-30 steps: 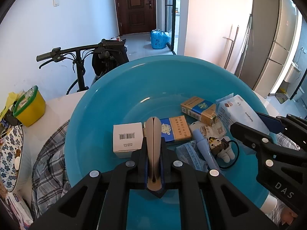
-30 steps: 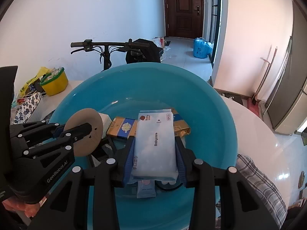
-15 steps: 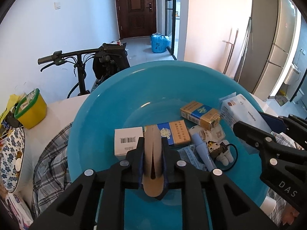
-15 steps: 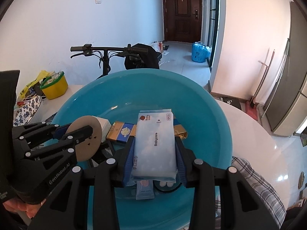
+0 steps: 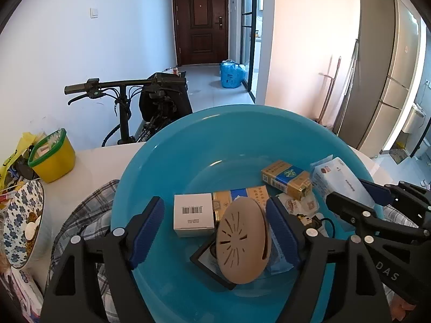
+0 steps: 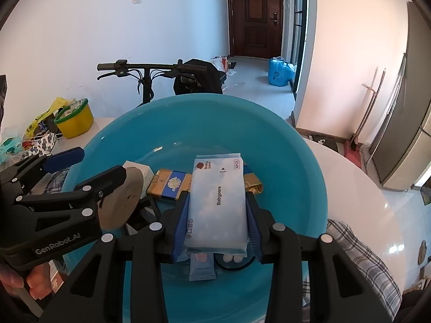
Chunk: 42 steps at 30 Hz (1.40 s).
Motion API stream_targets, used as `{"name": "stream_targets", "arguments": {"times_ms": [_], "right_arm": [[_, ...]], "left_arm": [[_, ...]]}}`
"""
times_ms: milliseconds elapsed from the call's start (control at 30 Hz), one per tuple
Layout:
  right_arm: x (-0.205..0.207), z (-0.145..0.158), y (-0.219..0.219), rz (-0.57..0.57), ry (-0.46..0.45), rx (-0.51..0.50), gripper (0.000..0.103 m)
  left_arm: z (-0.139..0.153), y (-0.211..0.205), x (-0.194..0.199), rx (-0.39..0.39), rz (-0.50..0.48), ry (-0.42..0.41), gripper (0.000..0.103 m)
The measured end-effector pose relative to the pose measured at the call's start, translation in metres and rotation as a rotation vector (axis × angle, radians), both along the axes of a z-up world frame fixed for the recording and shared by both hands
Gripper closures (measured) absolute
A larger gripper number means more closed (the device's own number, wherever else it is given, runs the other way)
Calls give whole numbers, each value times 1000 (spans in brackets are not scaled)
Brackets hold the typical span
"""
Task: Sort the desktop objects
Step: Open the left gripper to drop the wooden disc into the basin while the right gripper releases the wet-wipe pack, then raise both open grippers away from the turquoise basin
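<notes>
Left gripper (image 5: 215, 228) just opened; tan disc (image 5: 243, 239) tilted inside basin (image 5: 167, 161).

Basin (image 5: 167, 161) far half free, near cluttered

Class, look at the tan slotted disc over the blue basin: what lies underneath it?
Under the tan disc a black-framed card and a clear blue packet lie in the blue basin. Whatever is directly behind the disc is covered.

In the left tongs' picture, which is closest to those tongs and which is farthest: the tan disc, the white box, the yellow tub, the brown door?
1. Tan disc, between the open left tongs.
2. White box, just beyond, in the basin.
3. Yellow tub, far left on the table.
4. Brown door, at the back.
</notes>
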State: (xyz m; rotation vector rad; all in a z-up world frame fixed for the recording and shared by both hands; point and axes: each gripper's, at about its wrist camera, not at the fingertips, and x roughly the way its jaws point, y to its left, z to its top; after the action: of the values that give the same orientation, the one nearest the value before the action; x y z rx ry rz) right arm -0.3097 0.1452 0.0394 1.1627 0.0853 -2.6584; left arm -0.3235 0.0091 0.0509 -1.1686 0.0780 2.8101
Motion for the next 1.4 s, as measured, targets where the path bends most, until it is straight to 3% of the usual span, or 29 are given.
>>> {"name": "stream_targets", "arguments": {"times_ms": [500, 800, 867, 1233, 1400], "right_arm": [[2, 2, 4, -2, 14, -16, 61], [6, 13, 3, -41, 85, 20, 24], [7, 18, 3, -58, 110, 31, 12], [29, 55, 22, -136, 274, 7, 1], [47, 74, 25, -129, 354, -28, 0]], "left_arm": [[7, -2, 4, -11, 15, 31, 23], [32, -12, 23, 4, 47, 202, 22], [36, -13, 25, -8, 59, 225, 19], [70, -36, 46, 111, 55, 332, 15], [86, -38, 65, 99, 69, 416, 13]]}}
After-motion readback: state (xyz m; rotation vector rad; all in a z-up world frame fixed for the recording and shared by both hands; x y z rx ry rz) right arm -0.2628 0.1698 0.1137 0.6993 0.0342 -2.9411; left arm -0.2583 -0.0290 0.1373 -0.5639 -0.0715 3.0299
